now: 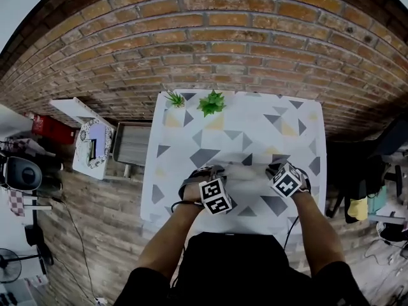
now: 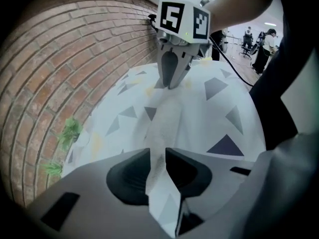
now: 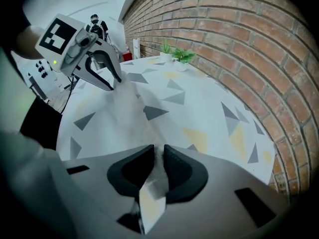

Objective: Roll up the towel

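The towel point(image 1: 239, 136), white with grey and yellow triangles, lies spread over the table. Its near edge is pulled up into a pale fuzzy ridge point(image 1: 245, 169) that runs between the two grippers. My left gripper point(image 1: 203, 174) is shut on the ridge's left end; in the left gripper view the cloth point(image 2: 167, 118) is pinched between the dark pads of the gripper point(image 2: 158, 167). My right gripper point(image 1: 276, 168) is shut on the other end, where a folded corner point(image 3: 149, 203) pokes back through the gripper point(image 3: 158, 166). Each gripper sees the other across the ridge: the right gripper point(image 2: 172, 81) and the left gripper point(image 3: 115, 81).
Two small potted plants point(image 1: 211, 102) point(image 1: 174, 98) stand at the table's far edge against the brick wall point(image 1: 210, 37). A grey crate point(image 1: 131, 144) and a white stand point(image 1: 92, 144) sit on the floor to the left. Bags and clutter lie at the right point(image 1: 370, 203).
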Demonstrator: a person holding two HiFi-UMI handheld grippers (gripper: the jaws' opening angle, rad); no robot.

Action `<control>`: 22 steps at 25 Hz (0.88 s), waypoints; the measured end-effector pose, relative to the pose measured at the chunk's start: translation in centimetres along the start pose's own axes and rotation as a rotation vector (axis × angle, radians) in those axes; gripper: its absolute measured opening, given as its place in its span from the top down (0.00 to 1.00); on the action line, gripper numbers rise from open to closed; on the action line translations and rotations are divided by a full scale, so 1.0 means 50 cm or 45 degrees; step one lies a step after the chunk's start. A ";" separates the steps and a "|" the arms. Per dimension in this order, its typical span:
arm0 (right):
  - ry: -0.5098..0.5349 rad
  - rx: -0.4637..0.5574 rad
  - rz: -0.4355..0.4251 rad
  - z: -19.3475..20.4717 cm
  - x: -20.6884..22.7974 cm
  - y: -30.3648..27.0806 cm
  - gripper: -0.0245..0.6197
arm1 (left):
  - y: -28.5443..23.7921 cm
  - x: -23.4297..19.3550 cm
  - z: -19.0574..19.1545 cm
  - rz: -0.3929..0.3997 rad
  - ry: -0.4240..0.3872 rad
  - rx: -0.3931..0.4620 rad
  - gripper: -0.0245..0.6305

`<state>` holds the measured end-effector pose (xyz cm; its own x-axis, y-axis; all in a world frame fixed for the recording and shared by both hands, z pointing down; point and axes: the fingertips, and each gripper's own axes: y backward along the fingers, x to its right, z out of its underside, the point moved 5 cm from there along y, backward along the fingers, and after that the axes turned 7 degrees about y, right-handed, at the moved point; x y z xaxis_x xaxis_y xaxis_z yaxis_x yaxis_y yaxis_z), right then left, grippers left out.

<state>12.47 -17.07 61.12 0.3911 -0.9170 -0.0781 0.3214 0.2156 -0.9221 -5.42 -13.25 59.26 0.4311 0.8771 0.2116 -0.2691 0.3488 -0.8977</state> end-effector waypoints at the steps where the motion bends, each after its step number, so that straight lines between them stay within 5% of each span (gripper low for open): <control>1: -0.009 -0.001 0.030 -0.001 0.003 0.003 0.83 | 0.010 -0.005 0.009 -0.027 0.041 0.018 0.80; 8: -0.111 0.110 0.238 0.003 -0.016 0.068 0.78 | 0.083 -0.008 0.099 -0.118 0.367 0.122 0.80; 14: -0.225 0.220 0.290 -0.018 -0.097 0.128 0.84 | 0.131 0.004 0.125 -0.087 0.576 0.295 0.80; 22: -0.586 0.483 0.376 -0.040 -0.222 0.197 0.85 | 0.187 0.034 0.122 0.045 0.766 0.573 0.85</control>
<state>9.56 -5.42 52.16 0.8103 -0.5829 -0.0594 0.3930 0.6159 -0.6828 -12.46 -6.47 53.59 0.7773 0.6034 -0.1781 -0.5618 0.5383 -0.6282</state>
